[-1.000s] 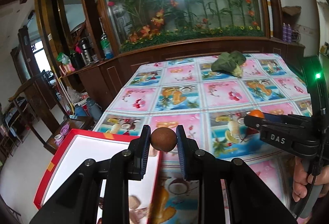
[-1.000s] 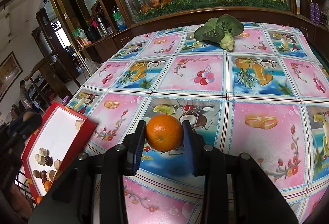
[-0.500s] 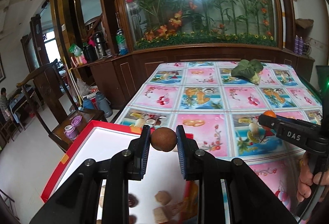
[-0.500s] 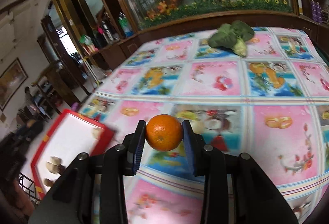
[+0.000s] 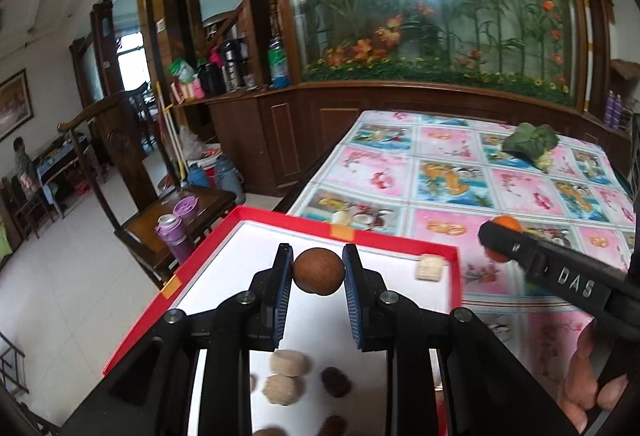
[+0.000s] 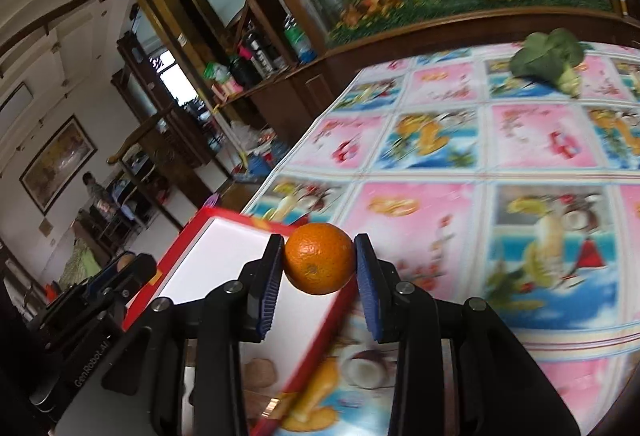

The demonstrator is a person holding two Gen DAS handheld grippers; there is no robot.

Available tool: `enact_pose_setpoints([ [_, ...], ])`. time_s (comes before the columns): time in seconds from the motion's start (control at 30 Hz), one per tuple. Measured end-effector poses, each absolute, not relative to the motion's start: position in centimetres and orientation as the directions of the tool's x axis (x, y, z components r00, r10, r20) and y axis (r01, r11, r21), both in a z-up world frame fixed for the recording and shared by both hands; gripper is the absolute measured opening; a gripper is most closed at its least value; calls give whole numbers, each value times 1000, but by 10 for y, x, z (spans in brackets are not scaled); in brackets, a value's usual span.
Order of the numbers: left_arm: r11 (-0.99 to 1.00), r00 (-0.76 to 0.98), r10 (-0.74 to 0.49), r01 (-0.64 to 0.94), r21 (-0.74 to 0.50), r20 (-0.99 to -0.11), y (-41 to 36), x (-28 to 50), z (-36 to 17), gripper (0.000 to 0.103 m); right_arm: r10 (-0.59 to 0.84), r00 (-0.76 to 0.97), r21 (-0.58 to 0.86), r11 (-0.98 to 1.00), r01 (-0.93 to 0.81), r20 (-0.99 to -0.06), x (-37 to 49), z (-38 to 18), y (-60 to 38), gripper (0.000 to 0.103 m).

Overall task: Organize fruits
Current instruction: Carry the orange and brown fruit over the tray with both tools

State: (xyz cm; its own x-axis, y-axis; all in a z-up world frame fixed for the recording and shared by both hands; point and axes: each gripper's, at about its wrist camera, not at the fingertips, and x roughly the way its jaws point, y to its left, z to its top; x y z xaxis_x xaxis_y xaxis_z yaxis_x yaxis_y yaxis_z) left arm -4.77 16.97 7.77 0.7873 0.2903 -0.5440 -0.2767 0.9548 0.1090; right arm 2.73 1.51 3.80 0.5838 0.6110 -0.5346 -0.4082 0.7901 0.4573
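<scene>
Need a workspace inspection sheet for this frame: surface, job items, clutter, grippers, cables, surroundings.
Surface: table under a fruit-print tablecloth.
Job's things: red-rimmed white tray at the table's near-left corner, holding small brown and tan pieces; brown round fruit; orange.
Clutter: leafy green vegetable at the far side.
Grippers: left gripper shut on the brown round fruit, above the tray; right gripper shut on the orange, by the tray's right rim.
Cables: nothing seen.
Surroundings: glass flower display, wooden cabinets, side table with purple bottle.

A patterned tablecloth [image 5: 460,171] carries a red-rimmed tray [image 5: 400,240] and leafy greens [image 5: 530,143].
</scene>
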Motion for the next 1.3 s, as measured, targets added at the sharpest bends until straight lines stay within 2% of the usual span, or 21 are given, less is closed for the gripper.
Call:
enact_pose_setpoints([
  [0.23,943,750,317,-313,111,-580,192,-44,63,24,631,513,467,776,-425,-582,32,24,56,38],
  [0.57,930,684,339,-347,121,-646,210,-35,38,24,606,456,368,779,-508,-652,22,6,81,38],
  [1.3,928,631,361,-316,197,-687,200,-25,29,24,570,459,295,788,-540,-682,11,2,90,38],
])
